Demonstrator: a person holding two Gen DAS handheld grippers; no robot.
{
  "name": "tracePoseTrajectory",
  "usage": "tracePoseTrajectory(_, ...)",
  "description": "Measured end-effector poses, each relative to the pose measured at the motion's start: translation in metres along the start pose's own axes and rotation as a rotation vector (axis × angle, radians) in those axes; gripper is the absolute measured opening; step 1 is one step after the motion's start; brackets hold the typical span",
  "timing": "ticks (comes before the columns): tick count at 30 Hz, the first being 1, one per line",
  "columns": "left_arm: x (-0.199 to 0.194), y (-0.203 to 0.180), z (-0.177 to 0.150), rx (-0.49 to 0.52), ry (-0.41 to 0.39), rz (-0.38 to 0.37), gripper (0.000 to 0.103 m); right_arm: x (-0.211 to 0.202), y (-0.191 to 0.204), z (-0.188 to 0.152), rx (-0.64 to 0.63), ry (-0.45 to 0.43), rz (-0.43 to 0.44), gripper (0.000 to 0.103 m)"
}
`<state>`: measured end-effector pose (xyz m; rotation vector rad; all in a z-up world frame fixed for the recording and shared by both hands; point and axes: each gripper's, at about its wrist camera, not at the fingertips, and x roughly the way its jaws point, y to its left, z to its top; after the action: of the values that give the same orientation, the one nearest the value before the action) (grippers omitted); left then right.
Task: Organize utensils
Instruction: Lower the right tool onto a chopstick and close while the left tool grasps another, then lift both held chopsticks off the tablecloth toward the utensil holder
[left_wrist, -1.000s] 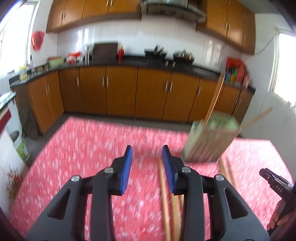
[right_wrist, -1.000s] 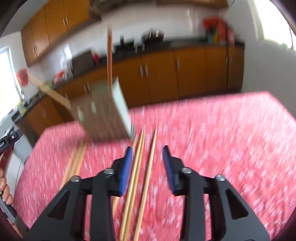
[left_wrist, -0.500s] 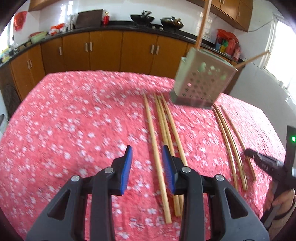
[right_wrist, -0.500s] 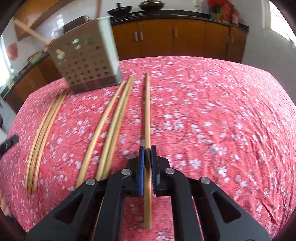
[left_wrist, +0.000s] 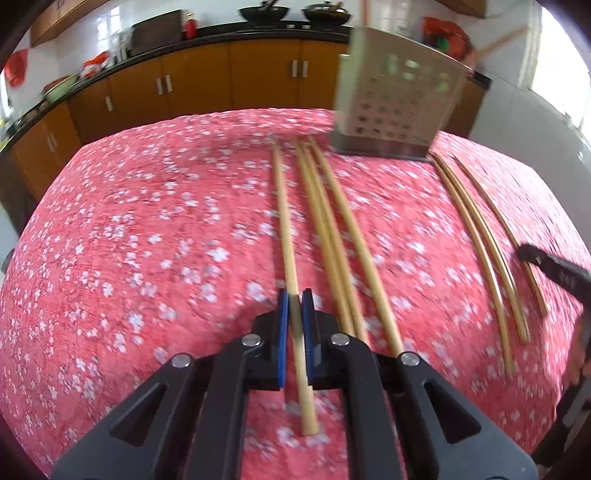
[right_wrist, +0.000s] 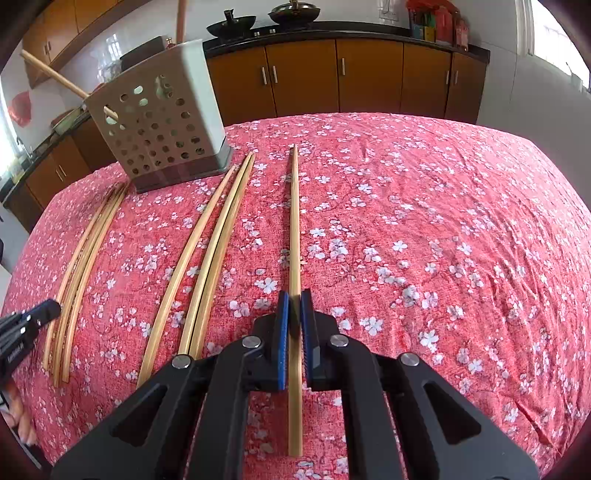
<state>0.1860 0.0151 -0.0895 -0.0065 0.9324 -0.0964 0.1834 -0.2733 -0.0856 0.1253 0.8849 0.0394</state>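
Left tongs: pressed together on the outermost chopstick at the left end of the row, pinched near its close end.
Right tongs: pressed together on the lone chopstick at the right end of the row, likewise held near its close end.
Chopsticks: laid roughly parallel on the red flowered tabletop, their far tips toward the holder; a trio and a further bundle remain loose between the two held sticks.
Holder: a perforated box standing at the far edge of the tabletop, with sticks already poking out of it.
Handling: the sticks are judged light, stiff and smooth. A pinch close to one end is likely to let the long free end droop or swivel; a hold nearer the middle would steady it.
Left view: motion-blurred; the opposite tool is seen at the right edge.
Right view: sharp; a stick passing through a hole in the holder's wall is shown here only.
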Motion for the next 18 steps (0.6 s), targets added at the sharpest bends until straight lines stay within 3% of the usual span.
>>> tracePoseTrajectory(6, 0.013, 0.031, 0.015, -0.094, -0.006, 0.016, 0.009, 0.004, -0.004, 0.004, -0.017, -0.014, -0.020, 0.008)
tracePoseTrajectory(9, 0.014, 0.036, 0.017, -0.103, -0.019, 0.000, 0.009, 0.006, -0.013, 0.009, -0.001, -0.030, -0.058, 0.008)
tracePoseTrajectory(18, 0.011, 0.037, 0.018, -0.128, -0.037, -0.037, 0.009, 0.007, -0.017, 0.009, 0.027, -0.034, -0.052, 0.008)
